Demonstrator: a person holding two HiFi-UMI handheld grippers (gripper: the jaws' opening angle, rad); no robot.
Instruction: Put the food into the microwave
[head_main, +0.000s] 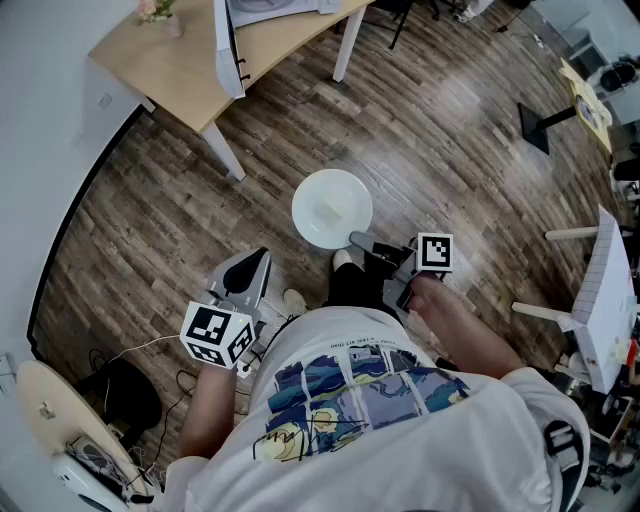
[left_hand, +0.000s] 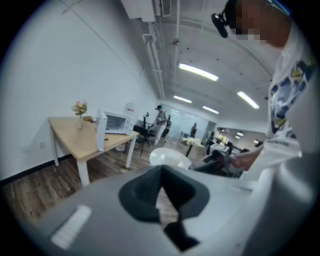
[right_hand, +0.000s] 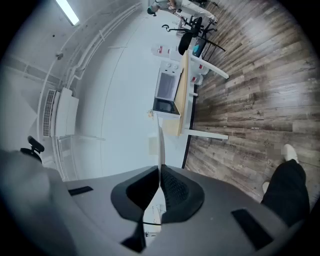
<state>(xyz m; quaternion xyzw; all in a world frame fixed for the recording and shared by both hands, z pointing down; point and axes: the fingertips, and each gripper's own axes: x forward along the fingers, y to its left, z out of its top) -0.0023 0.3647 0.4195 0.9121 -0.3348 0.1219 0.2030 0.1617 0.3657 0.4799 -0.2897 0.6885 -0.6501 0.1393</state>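
Observation:
My right gripper (head_main: 352, 240) is shut on the rim of a white plate (head_main: 332, 208) and holds it level above the wood floor; something pale lies on the plate. In the right gripper view the plate (right_hand: 160, 145) shows edge-on as a thin line pinched between the pads of the right gripper (right_hand: 160, 170). My left gripper (head_main: 255, 262) hangs to the plate's left, apart from it, its tips together and nothing between them (left_hand: 161, 172). The white microwave (left_hand: 117, 122) stands on the wooden table (left_hand: 75, 137) ahead, its door (left_hand: 101, 131) swung open.
The table (head_main: 180, 70) carries a small flower vase (head_main: 160, 12) at its far left corner. A white chair (head_main: 610, 300) stands to the right. A dark bag with cables (head_main: 120, 395) lies on the floor at lower left. People and office chairs fill the far room.

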